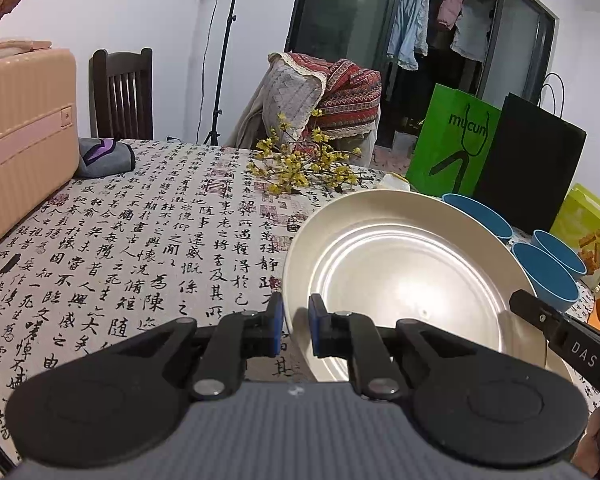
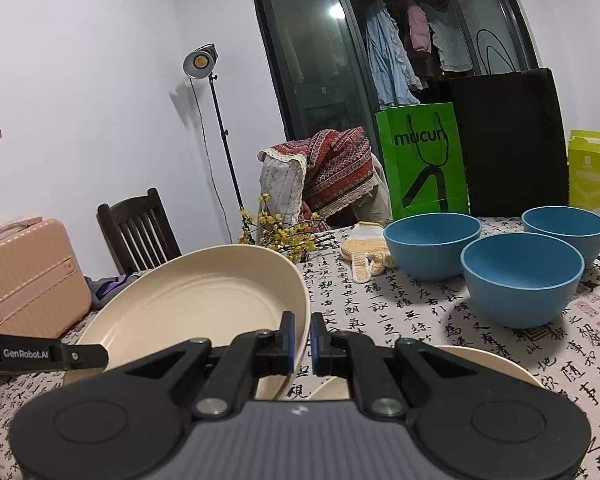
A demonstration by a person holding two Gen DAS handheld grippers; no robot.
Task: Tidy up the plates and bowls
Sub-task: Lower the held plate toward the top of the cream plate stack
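Note:
A cream plate hangs tilted above the calligraphy tablecloth, held at two sides. My left gripper is shut on its left rim, and its tip shows in the right wrist view. On the opposite rim my right gripper is shut, and its tip shows in the left wrist view. A second cream plate lies flat on the table under the right gripper. Three blue bowls stand upright and close together beyond it.
A pink suitcase stands on the table's left. A yellow flower branch and a knitted glove lie at the back. A green bag, a black bag and a yellow-green box line the far right.

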